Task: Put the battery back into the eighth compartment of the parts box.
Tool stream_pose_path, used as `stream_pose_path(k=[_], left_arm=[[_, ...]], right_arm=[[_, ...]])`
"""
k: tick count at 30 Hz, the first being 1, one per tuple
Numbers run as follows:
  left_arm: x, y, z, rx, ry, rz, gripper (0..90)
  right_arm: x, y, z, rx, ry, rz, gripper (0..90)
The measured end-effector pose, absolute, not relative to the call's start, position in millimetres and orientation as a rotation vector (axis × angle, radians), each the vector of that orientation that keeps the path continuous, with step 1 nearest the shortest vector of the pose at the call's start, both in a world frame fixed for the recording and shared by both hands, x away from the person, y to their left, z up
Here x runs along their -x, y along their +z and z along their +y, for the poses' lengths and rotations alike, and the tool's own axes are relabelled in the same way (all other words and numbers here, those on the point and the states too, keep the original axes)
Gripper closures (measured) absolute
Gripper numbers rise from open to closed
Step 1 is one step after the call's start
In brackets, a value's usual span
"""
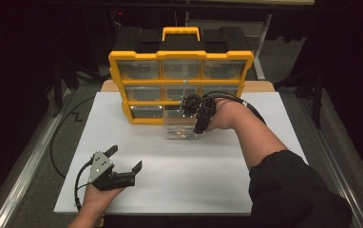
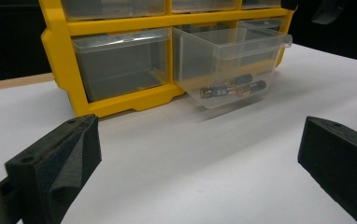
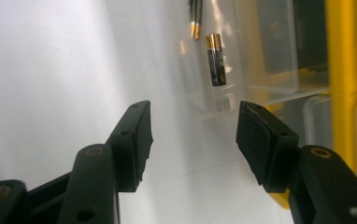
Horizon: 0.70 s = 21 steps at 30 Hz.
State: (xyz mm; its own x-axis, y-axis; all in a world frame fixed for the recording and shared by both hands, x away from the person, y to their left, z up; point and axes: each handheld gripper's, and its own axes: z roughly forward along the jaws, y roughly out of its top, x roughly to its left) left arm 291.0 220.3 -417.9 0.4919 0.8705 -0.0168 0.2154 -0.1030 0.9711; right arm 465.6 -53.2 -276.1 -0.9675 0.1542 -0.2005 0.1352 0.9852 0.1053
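Note:
A yellow and black drawer organizer (image 1: pixel 137 56) stands at the back of the white tabletop (image 1: pixel 227 185). Its bottom middle clear drawer (image 1: pixel 182 124) is pulled out and tilts down at the front, with batteries (image 1: pixel 182 135) in it. My right gripper (image 1: pixel 196 116) is at the drawer's right side. Its jaws stand open with nothing between them. In the right gripper view, my right gripper (image 3: pixel 193 135) faces the clear drawer wall (image 3: pixel 270 56) and a battery (image 3: pixel 216 58) behind it. My left gripper (image 1: pixel 125 158) rests at the front left, wide open and empty. The left gripper view shows the drawer (image 2: pixel 232 51) and batteries (image 2: pixel 232 88) ahead of it.
The organizer's other clear drawers (image 1: pixel 144 70) are pushed in, and a yellow carry handle (image 1: pixel 181 31) sits on top. A black cable (image 1: pixel 77 185) trails from the left gripper off the table's left edge. Bare white tabletop lies between the two hands.

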Motion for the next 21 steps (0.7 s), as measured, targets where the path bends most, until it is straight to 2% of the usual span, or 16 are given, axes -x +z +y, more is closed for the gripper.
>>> stream_pose_path(k=[21], left_arm=[[-291, -418, 220, -1.615, 0.733, 0.957, 0.4]], right_arm=[[-442, -310, -97, -0.321, 0.094, 2.95, 35.4]])
